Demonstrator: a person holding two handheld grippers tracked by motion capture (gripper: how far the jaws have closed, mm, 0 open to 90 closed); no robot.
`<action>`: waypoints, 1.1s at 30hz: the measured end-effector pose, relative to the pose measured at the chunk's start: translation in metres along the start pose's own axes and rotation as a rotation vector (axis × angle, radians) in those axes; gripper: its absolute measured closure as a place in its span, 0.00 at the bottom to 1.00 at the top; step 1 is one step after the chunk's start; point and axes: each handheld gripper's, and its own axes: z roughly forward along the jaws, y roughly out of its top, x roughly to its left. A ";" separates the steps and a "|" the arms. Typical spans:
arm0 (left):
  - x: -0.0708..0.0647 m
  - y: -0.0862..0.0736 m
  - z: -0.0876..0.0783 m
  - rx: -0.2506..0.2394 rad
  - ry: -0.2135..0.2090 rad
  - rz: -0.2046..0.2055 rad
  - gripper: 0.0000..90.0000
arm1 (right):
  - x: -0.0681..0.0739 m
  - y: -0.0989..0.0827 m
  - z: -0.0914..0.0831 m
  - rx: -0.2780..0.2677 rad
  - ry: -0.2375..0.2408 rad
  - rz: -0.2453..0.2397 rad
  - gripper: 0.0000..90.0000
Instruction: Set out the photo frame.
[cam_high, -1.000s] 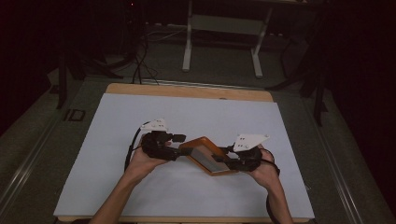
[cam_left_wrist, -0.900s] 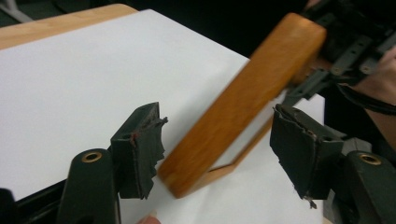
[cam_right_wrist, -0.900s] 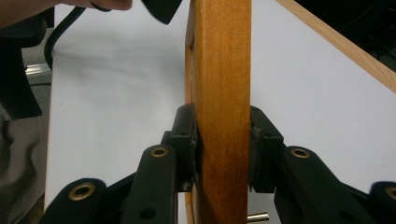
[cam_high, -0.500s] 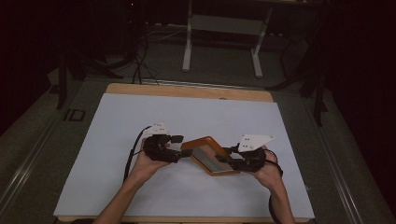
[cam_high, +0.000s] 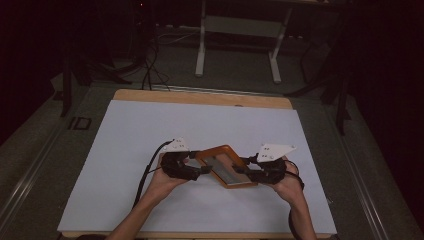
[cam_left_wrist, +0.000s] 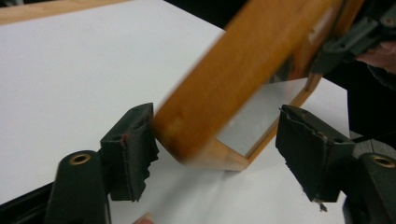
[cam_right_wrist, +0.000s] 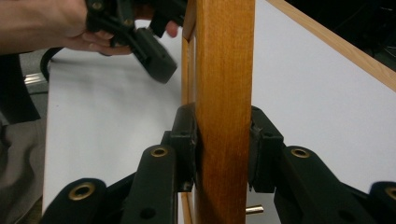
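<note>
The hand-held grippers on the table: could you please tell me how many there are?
2. The left hand-held gripper is at the near left corner of the wooden frame, jaws apart around it. The right hand-held gripper is clamped on the frame's right side.

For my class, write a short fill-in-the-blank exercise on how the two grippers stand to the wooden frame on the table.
1. The right gripper is ____ on one side of the wooden frame.
2. The left gripper has its jaws ____, with a corner of the frame between them.
3. The frame lies over a ____ sheet that covers the table.
4. The frame's wood is ____ in colour.

Missing words: shut; open; white; orange-brown
</note>
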 end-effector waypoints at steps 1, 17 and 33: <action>-0.001 -0.001 0.001 0.002 -0.002 -0.002 0.35 | -0.001 0.000 0.000 0.000 -0.006 0.005 0.76; -0.002 -0.005 0.014 0.002 0.003 -0.016 0.35 | -0.003 -0.005 -0.004 0.002 -0.021 0.016 0.76; -0.010 -0.011 0.038 0.030 -0.011 0.015 0.39 | -0.003 -0.008 -0.009 0.010 -0.006 0.005 0.76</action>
